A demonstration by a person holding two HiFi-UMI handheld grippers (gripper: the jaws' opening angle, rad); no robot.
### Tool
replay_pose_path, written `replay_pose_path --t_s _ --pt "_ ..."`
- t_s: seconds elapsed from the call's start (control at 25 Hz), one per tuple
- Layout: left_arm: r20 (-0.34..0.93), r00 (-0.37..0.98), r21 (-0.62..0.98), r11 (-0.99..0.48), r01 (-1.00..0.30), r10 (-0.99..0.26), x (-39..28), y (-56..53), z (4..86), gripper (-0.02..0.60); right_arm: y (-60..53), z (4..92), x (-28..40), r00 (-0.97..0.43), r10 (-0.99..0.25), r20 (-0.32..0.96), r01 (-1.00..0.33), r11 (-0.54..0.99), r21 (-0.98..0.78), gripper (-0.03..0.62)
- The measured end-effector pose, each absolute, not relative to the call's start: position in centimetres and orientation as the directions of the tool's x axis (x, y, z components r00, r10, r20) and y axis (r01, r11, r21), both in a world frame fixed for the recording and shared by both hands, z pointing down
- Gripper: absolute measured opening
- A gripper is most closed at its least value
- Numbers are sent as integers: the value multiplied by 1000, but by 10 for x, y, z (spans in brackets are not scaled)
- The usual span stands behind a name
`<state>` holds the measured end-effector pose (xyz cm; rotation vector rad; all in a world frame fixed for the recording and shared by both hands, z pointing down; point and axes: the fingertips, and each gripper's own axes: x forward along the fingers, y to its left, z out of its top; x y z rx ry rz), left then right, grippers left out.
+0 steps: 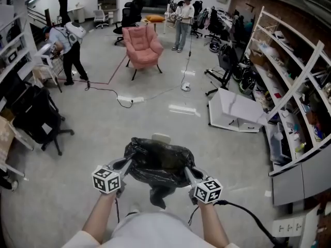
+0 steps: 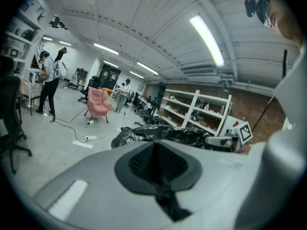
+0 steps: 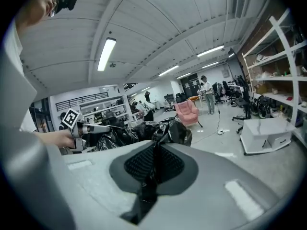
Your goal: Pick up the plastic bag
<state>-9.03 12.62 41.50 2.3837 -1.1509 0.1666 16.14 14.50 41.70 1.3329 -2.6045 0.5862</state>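
Note:
A crumpled black plastic bag (image 1: 160, 161) hangs between my two grippers in the head view, its top stretched from one to the other. My left gripper (image 1: 126, 164) is shut on the bag's left edge. My right gripper (image 1: 187, 170) is shut on its right edge. In the left gripper view, black film is pinched between the closed jaws (image 2: 156, 164), with the bag (image 2: 158, 134) bunched beyond them. The right gripper view shows the same: film caught in the closed jaws (image 3: 154, 164) and the bag (image 3: 144, 131) just past them. A small white object (image 1: 161, 137) peeks out behind the bag.
A pink armchair (image 1: 142, 45) stands far ahead. A white box-like unit (image 1: 235, 110) lies to the right near the white shelving (image 1: 295, 87). A black office chair (image 1: 36, 118) is on the left. Cables and a power strip (image 1: 129, 101) cross the floor, and people stand in the background.

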Motion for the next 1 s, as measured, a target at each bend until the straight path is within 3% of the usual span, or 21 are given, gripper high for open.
replay_pose_path --t_s 1.0 --pt "311 664 336 -575 -746 -680 -110 108 410 6 132 414 132 -560 -760 331 -828 503 -246 2"
